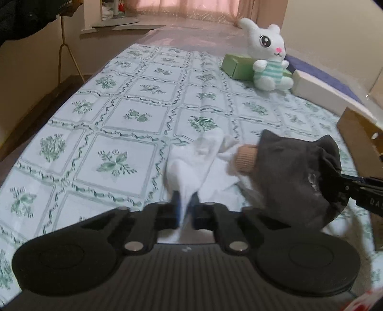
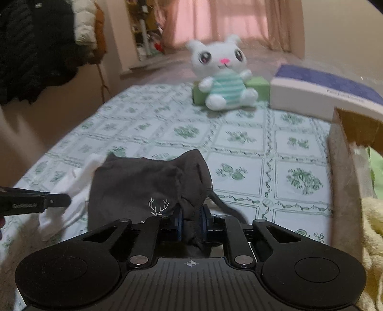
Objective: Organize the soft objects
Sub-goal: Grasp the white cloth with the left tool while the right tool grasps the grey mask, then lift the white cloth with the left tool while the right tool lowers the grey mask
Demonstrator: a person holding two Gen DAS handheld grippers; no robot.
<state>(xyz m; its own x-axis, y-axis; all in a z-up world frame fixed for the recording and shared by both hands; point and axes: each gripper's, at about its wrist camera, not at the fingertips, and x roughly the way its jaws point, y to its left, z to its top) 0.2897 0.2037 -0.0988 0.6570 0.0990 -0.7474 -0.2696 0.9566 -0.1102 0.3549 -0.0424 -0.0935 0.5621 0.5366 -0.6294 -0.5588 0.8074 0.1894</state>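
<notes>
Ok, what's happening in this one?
A person is sorting soft things on a table with two handheld grippers. The left gripper is shut on a white cloth; the right gripper is shut on a dark sock lying partly over that cloth. A plush bunny sits at the far end against a green box, untouched.

Pink curtains [image 2: 222, 21] glowing with daylight at the far end; cream wall [image 1: 28, 71] left of them; dark coats [image 2: 36, 47] hanging further left; counter [image 1: 134, 114] under green floral cloth.
</notes>
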